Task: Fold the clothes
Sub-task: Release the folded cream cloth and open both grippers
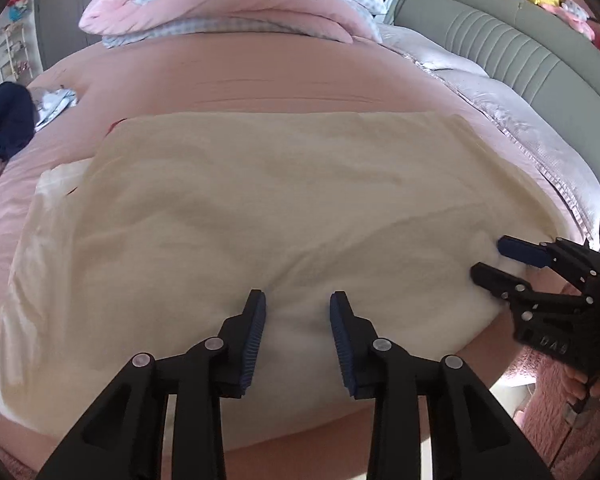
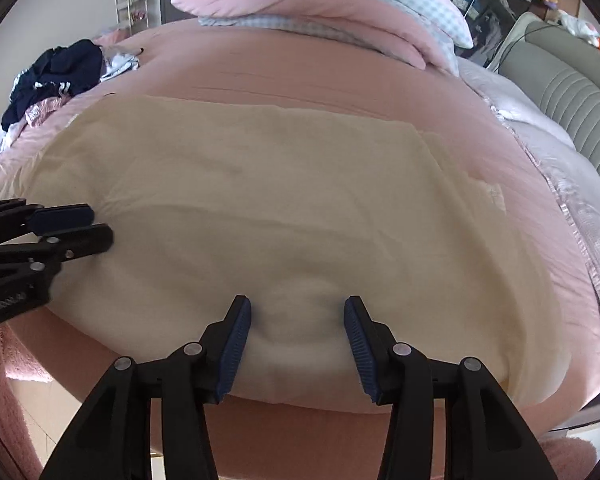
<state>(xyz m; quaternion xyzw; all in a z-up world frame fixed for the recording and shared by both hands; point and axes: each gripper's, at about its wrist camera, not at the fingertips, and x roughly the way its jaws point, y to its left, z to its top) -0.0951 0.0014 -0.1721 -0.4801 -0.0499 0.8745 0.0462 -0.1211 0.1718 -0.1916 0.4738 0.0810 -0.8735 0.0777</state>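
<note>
Cream cloth lies flat on the pink bed, long side running left to right; my left hand-held gripper and right hand-held gripper both sit at its near edge, jaws apart, holding nothing; the far edge lies straight ahead of both.

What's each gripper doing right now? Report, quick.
Left gripper: open, jaws apart over the cream garment, holding nothing.
Right gripper: open over the same garment's near edge, holding nothing.
</note>
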